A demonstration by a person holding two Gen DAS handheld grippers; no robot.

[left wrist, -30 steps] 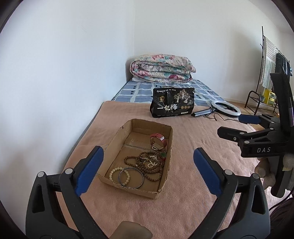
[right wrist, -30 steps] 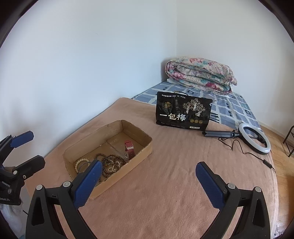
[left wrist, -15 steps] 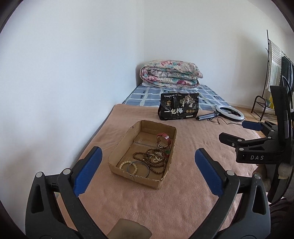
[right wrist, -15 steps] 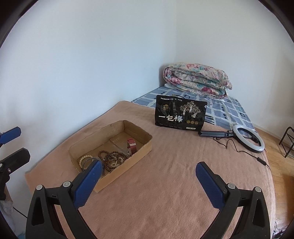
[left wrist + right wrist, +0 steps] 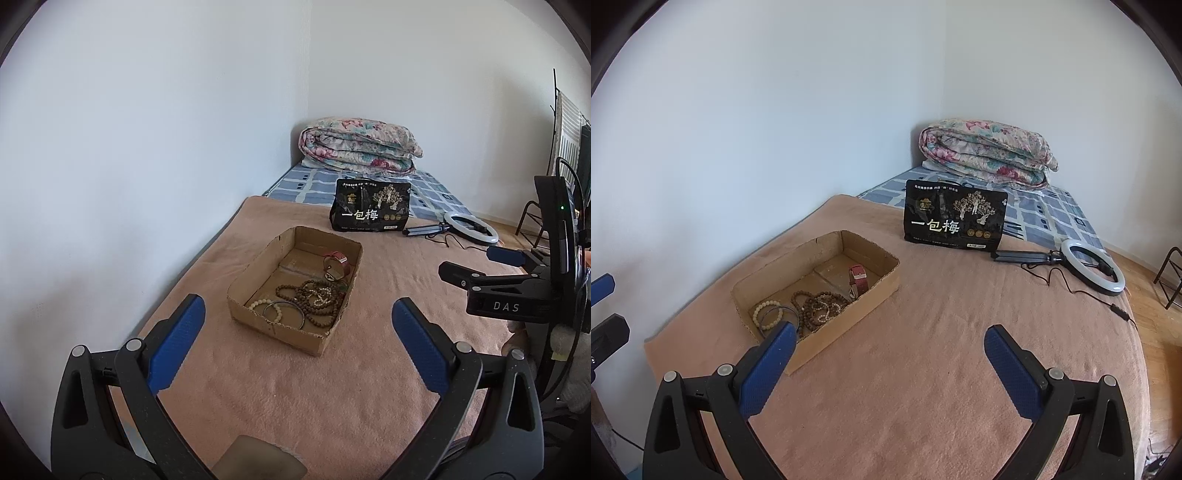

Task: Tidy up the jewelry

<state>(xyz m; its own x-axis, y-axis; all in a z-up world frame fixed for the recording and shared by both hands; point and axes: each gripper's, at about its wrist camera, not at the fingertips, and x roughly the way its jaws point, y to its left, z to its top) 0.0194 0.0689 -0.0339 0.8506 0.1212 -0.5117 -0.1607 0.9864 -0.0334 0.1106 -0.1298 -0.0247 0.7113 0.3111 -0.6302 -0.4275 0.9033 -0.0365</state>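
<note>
Both tools are held above the bed, which is covered with a pinkish-brown blanket (image 5: 923, 369). The left tool (image 5: 295, 332) has its two blue fingers wide apart with nothing between them, and the right tool (image 5: 890, 358) is the same, spread and empty. The jewelry lies in a shallow cardboard box (image 5: 273, 323) on the blanket, near the wall side of the bed. Inside it, at the near end, are a cream bead bracelet (image 5: 267, 308) and a thin metal bangle (image 5: 291, 312), touching each other. Just beside them is a pile of brown bead strings (image 5: 317, 297), and farther back a red watch (image 5: 336, 260) leans against the box wall. Behind the box, well apart, a black printed bag (image 5: 955, 219) stands upright, and a ring light (image 5: 1093, 267) lies beside it. A folded floral quilt (image 5: 990, 151) rests at the far end of the bed.
</note>
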